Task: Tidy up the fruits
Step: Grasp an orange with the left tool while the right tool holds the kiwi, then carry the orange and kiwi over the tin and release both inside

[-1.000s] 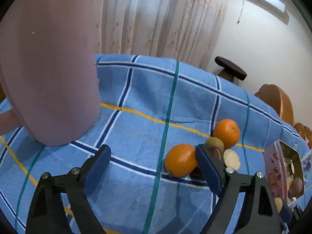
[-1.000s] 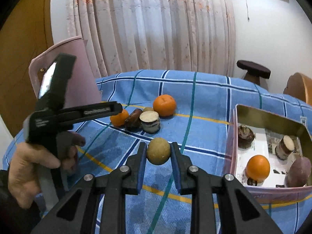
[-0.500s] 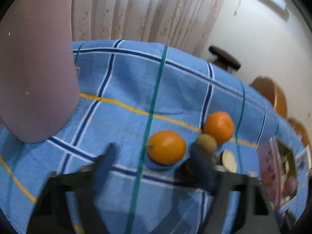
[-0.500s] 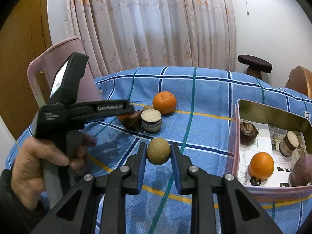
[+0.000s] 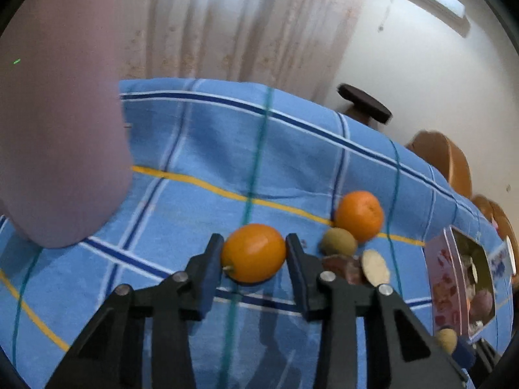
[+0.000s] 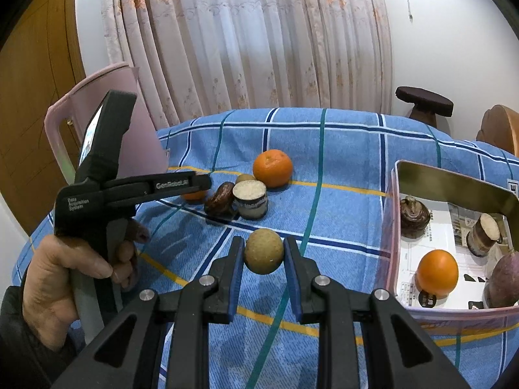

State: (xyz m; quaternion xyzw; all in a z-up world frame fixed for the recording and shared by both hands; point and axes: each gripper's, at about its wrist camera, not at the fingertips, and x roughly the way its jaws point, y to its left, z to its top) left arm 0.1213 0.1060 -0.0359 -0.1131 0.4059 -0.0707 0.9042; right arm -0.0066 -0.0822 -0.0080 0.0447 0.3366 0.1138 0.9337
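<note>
The blue checked tablecloth (image 6: 350, 149) fills most of both views, with a pink bag (image 6: 97, 103) standing upright at its far left edge. At the right sits an open box (image 6: 454, 188) with pink walls and a gold inner side, holding an orange, two cut brown pieces and a purple tuber.

The left gripper (image 5: 254, 253) has just been closing, and its two blue pads now stand against either side of a smooth orange fruit (image 5: 253, 253). The pads appear to touch the skin, though the left wrist view is somewhat blurred, so how firmly they press is hard to judge. This fruit is slightly oval, its long axis lying across the jaws, with a small stem nub pointing toward the left pad. It sits low over the cloth near the middle of the table; whether it is lifted cannot be told. In the right wrist view a hand (image 6: 65, 278) grips the handle of this tool.

The right gripper (image 6: 263, 256) is closed narrowly on a round tan fruit (image 6: 263, 256), held between its pads above the cloth, just left of the box.

Beside the held orange fruit lie a dimpled mandarin (image 6: 272, 168), a small greenish fruit (image 5: 339, 242), a cut root stub (image 6: 250, 199) standing with its pale face up, and a dark wrinkled piece (image 6: 220, 198) touching it.
</note>
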